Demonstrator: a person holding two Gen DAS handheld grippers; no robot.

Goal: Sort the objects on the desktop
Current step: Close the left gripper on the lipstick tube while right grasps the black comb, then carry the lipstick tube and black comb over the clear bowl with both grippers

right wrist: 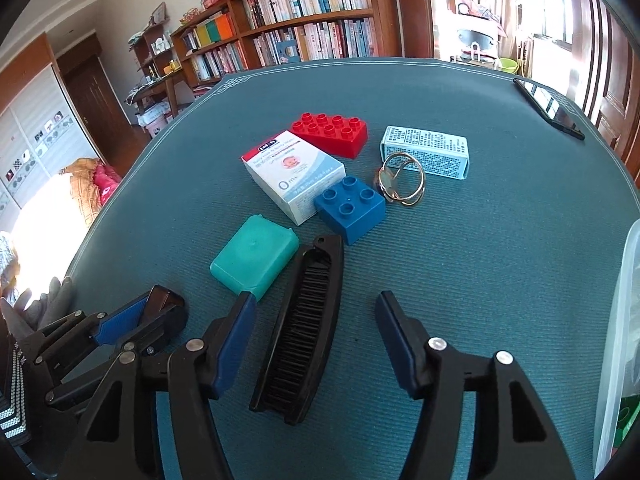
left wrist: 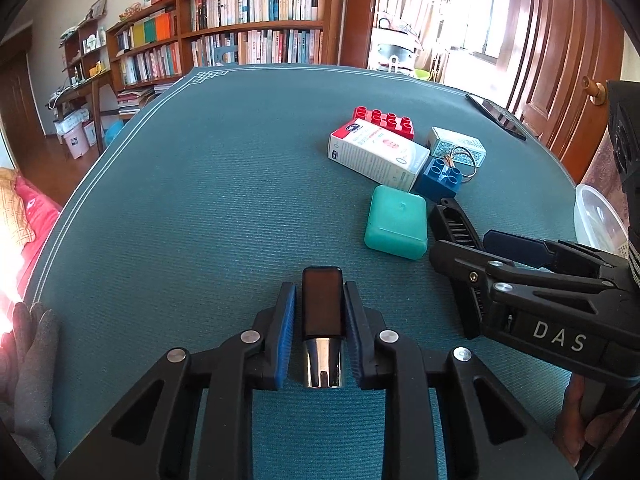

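Your left gripper (left wrist: pixel 320 308) sits low over the teal table mat (left wrist: pixel 200 200), and its blue pads flank a small dark brown tube with a shiny metal base (left wrist: pixel 322 328). Narrow gaps show on both sides, so you cannot tell whether the pads truly press it. The tube lies flat on the mat, well apart from the main cluster.

Your right gripper (right wrist: pixel 316 312) is spread wide, with a black folding comb (right wrist: pixel 304 328) lying between its fingers, closer to the left one and touching neither.

Just beyond the comb's far tip sits a blue toy brick (right wrist: pixel 350 208), and a green plastic case (right wrist: pixel 254 260) lies just beside the comb on its left. A white medicine box (right wrist: pixel 292 172) rests behind the case, touching the blue brick, and a red toy brick (right wrist: pixel 330 132) stands right behind that box. A set of metal rings (right wrist: pixel 402 184) lies beside the blue brick, leaning against a pale patterned box (right wrist: pixel 426 156). A black phone (right wrist: pixel 548 108) lies at the far right edge of the mat, well apart from everything.

A clear plastic tub (left wrist: pixel 596 220) stands at the right edge near your right gripper; something green shows through its wall in the right wrist view, too unclear to name. A grey glove (left wrist: pixel 32 352) lies at the mat's left edge.
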